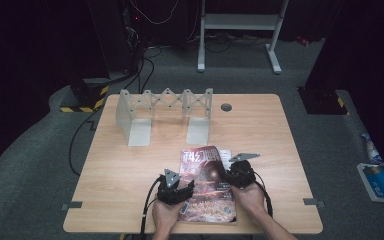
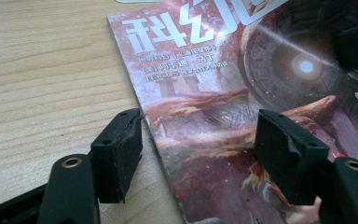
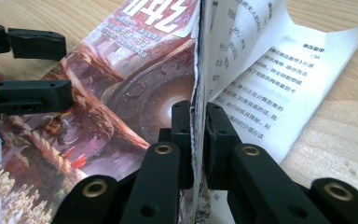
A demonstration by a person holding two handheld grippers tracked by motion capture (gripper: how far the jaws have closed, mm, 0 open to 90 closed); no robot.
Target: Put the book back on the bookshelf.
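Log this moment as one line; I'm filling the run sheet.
right claw: shut on magazine cover edge, lifted | left claw: open, straddling spine edge | bookend rack: behind, untouched

Glossy reddish sci-fi magazine (image 1: 207,184) flat on table's near edge; cover's right edge lifted, white pages showing

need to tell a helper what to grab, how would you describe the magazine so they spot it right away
On the wooden table, look at the near edge, between the two hand-held grippers. The magazine lies flat there, its glossy reddish cover bearing large white Chinese characters, its right edge lifted; the grey folding rack behind is plain.
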